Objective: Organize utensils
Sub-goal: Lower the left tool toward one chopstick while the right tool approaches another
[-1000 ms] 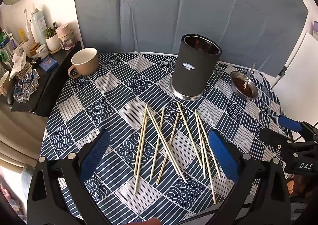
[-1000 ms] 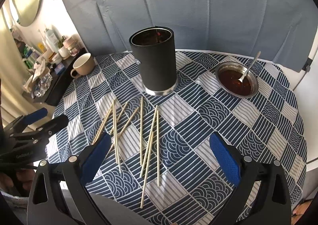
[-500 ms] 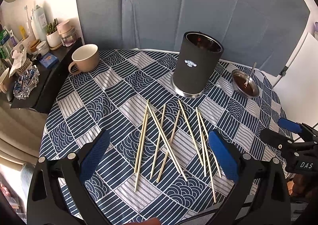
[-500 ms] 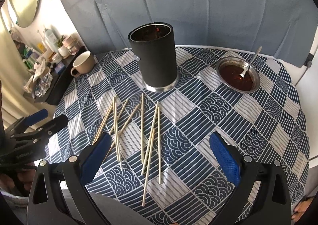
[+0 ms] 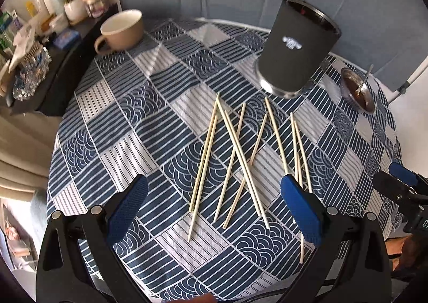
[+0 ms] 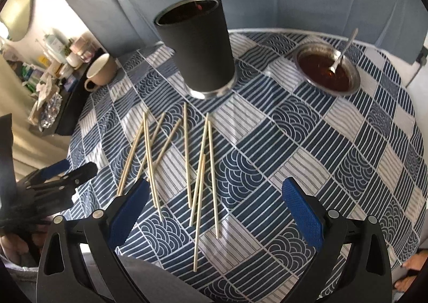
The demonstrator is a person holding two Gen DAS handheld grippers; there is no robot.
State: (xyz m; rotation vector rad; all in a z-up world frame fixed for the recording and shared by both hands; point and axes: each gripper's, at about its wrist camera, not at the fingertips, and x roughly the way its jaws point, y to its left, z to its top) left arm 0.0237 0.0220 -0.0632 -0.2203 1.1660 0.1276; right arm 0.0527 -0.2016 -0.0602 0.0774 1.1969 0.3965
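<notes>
Right wrist: eight chopsticks [image 6: 187,153], one holder [image 6: 198,46], both hand-held grippers spread.

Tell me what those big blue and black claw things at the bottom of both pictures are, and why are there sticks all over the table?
They are grabbing tools, one in each of a person's hands. Each carries a small camera looking out past its two blue fingers, so one picture comes from the left gripper and the other from the right gripper. Both are open and hold nothing. On the patterned tablecloth lie loose wooden chopsticks. Behind them stands a tall black holder, probably where they should go. There is also a beige mug and a small metal bowl of dark sauce with a spoon in it.
</notes>
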